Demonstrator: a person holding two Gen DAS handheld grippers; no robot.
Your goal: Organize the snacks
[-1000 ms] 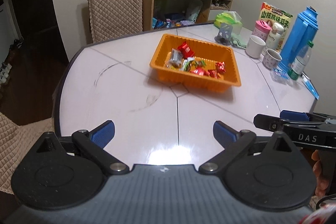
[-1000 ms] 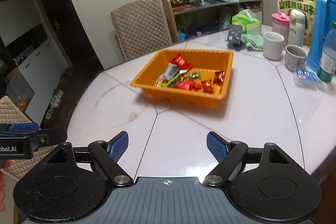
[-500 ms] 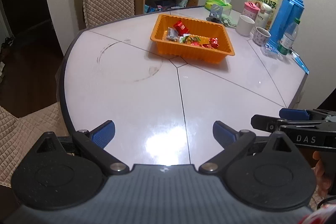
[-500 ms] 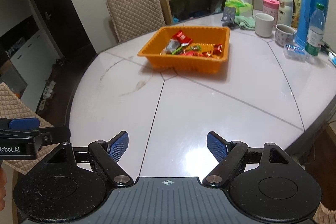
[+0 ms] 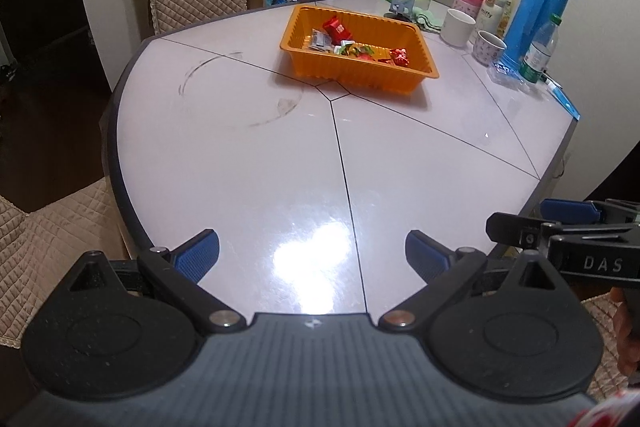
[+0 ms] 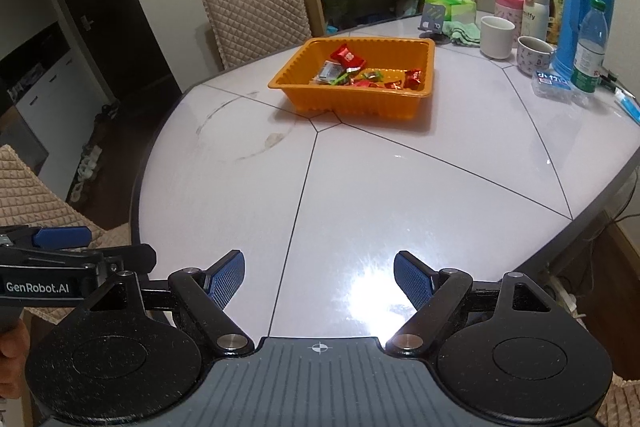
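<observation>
Near edge, six o'clock: left gripper [image 5: 312, 255] and right gripper [image 6: 319, 277], jaws of both spread wide with nothing between the blue pads, poised side by side over the bare near part of the white table [image 5: 248, 163]. Toward twelve o'clock, past the table's centre seam: orange tray [image 6: 352, 103] holding the wrapped snacks [image 6: 366, 73], clustered along its near wall, one red packet [image 6: 347, 57] lying apart toward the far wall. No loose snack visible on the tabletop. Further off, at one to two o'clock: white mug [image 6: 496, 37], patterned cup [image 6: 534, 55], blue thermos [image 6: 586, 3], water bottle [image 6: 591, 47]. Judged step: gathering apparently complete, or a pause before rearranging. Next move, if any: long forward reach to the tray, well apart from both grippers.
</observation>
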